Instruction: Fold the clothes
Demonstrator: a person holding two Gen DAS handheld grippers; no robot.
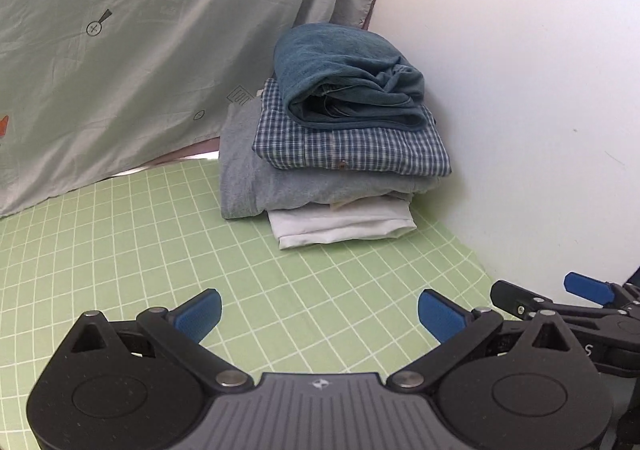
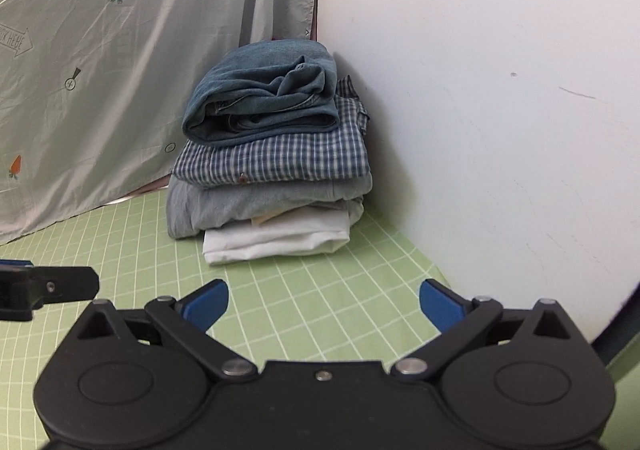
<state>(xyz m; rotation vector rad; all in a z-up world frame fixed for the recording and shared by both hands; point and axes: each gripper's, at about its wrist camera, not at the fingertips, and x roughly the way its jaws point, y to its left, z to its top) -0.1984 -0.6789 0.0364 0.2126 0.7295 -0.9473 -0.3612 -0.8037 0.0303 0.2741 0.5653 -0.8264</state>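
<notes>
A stack of folded clothes stands in the far corner of the green grid mat (image 1: 160, 250). From the top: a blue denim garment (image 1: 340, 74), a blue checked shirt (image 1: 360, 150), a grey garment (image 1: 280, 186) and a white one (image 1: 340, 226). The stack also shows in the right wrist view, with the denim (image 2: 264, 98) on top and the white piece (image 2: 276, 238) at the bottom. My left gripper (image 1: 320, 316) is open and empty, short of the stack. My right gripper (image 2: 324, 308) is open and empty too, beside the left one.
A pale printed sheet (image 1: 120, 50) hangs at the back left. A white wall (image 1: 520, 90) closes the right side. The mat's right edge (image 2: 440, 278) runs along the wall. Part of the right gripper (image 1: 588, 290) shows at the left view's right edge.
</notes>
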